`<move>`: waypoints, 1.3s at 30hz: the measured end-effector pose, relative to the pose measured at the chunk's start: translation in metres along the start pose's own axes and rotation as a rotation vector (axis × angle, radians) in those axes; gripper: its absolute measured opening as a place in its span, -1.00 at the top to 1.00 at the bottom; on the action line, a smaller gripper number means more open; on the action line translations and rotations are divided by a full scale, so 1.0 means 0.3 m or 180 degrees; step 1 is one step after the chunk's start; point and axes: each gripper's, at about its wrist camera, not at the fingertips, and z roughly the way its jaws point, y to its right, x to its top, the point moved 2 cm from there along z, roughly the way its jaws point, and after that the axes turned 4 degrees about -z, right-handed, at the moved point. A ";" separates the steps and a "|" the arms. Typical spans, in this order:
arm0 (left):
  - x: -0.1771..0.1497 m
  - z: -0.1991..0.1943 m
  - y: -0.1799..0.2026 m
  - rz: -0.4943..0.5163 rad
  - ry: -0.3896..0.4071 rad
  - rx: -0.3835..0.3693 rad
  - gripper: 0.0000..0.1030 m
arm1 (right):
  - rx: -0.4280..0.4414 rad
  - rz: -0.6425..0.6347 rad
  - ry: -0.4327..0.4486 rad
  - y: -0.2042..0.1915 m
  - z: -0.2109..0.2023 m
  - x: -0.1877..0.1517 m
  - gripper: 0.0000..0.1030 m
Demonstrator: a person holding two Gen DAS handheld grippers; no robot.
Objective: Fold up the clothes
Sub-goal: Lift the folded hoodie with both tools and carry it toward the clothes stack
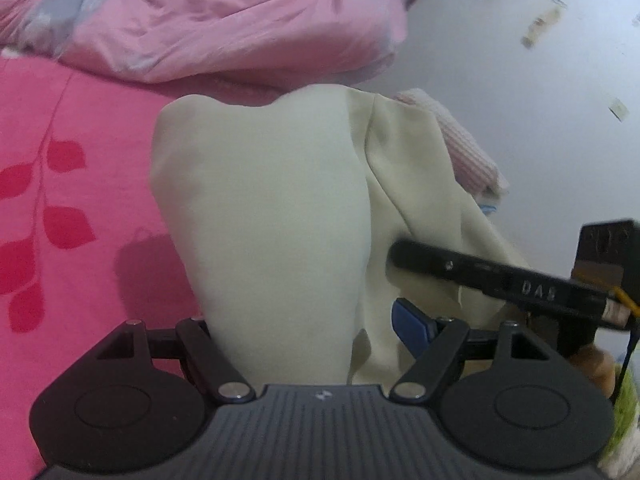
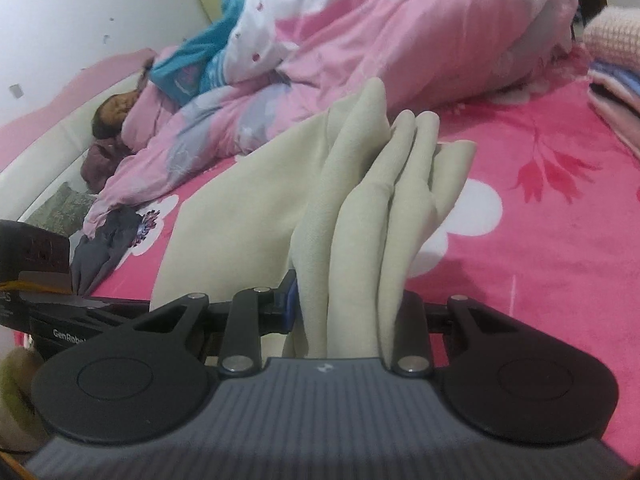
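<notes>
A cream garment (image 1: 272, 208) rises in a thick bundle from between the jaws of my left gripper (image 1: 304, 320), which is shut on it. The cloth hides the left finger, and only the blue right pad (image 1: 412, 328) shows. In the right wrist view the same cream garment (image 2: 360, 208) stands in several upright folds, and my right gripper (image 2: 352, 304) is shut on them. The rest of it trails down left onto the pink bedsheet (image 2: 540, 240). The two grippers are close side by side. The right gripper (image 1: 500, 280) shows at the right of the left wrist view.
A crumpled pink duvet (image 2: 380, 40) lies across the back of the bed, with a person (image 2: 116, 116) under it at the far left. A dark grey garment (image 2: 108, 240) lies on the sheet. Folded clothes (image 2: 616, 92) are stacked at the right. A white wall (image 1: 520, 120) borders the bed.
</notes>
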 end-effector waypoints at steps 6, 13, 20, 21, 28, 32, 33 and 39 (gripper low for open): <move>0.107 -0.047 0.140 -0.0124 -0.0293 -0.0008 -0.50 | -0.0008 0.0301 -0.0189 0.020 -0.128 0.117 0.47; 0.292 -0.112 0.559 -0.0072 -0.0717 0.0115 -0.49 | -0.0071 0.0827 -0.0187 0.103 -0.467 0.301 0.47; 0.357 -0.131 0.997 -0.0146 -0.0706 0.0107 -0.49 | -0.0141 0.0804 -0.0144 0.239 -0.850 0.515 0.47; 0.360 -0.113 1.038 -0.0135 -0.0708 0.0077 -0.48 | -0.0177 0.0785 -0.0164 0.265 -0.887 0.536 0.47; 0.405 0.010 1.218 0.0147 -0.0892 -0.0181 -0.41 | -0.0503 0.1021 -0.0158 0.430 -1.047 0.581 0.47; 0.453 0.055 1.254 0.0210 -0.1069 -0.0514 -0.39 | -0.0844 0.1219 -0.0143 0.433 -1.125 0.600 0.47; 0.464 0.061 1.269 0.0239 -0.1108 -0.0584 -0.39 | -0.0937 0.1275 -0.0143 0.430 -1.146 0.606 0.47; 0.529 0.087 1.332 0.0442 -0.1207 -0.0892 -0.40 | -0.1280 0.1463 -0.0036 0.437 -1.222 0.658 0.47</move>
